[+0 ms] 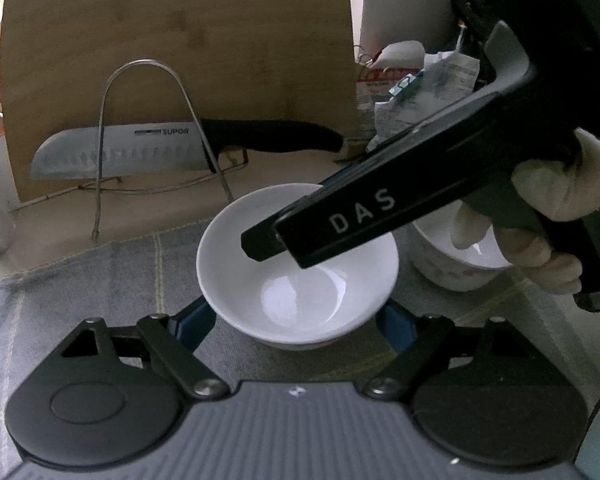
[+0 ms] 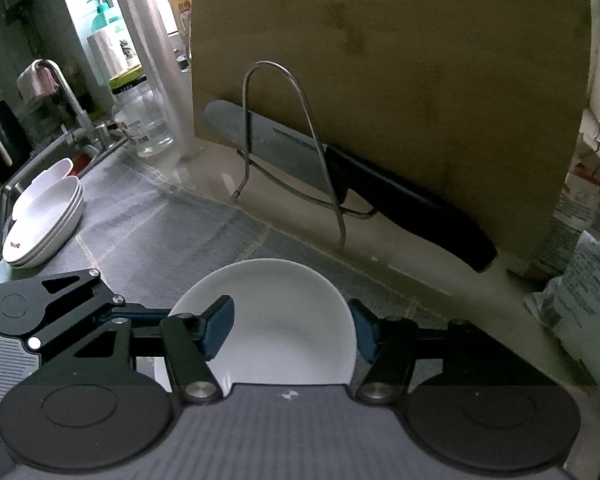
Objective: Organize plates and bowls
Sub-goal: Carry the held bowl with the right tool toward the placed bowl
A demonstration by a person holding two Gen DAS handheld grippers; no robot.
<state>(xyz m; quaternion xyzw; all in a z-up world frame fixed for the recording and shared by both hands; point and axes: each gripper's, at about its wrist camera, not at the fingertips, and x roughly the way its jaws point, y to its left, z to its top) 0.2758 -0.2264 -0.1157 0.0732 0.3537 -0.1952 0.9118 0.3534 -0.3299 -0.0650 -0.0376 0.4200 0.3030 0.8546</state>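
Observation:
A white bowl (image 1: 296, 280) sits over the grey checked cloth, and a second white edge shows just beneath it. In the left wrist view my left gripper (image 1: 294, 326) has its blue pads against the bowl's two lower sides. My right gripper (image 1: 276, 250), black and held by a gloved hand (image 1: 552, 200), reaches in from the right over the bowl. The right wrist view shows the same bowl (image 2: 284, 320) in the right gripper (image 2: 292, 330). Its left pad (image 2: 220, 328) lies inside the bowl. The other presses the outer right rim. Whether the bowl rests on the cloth is unclear.
A patterned bowl (image 1: 452, 276) stands to the right, behind the hand. White plates (image 2: 44, 220) are stacked by the sink at the left. Behind, a cutting board (image 2: 380, 80) and a knife (image 1: 120, 152) lean in a wire rack (image 1: 148, 68). Paper bags (image 2: 588, 312) crowd the right.

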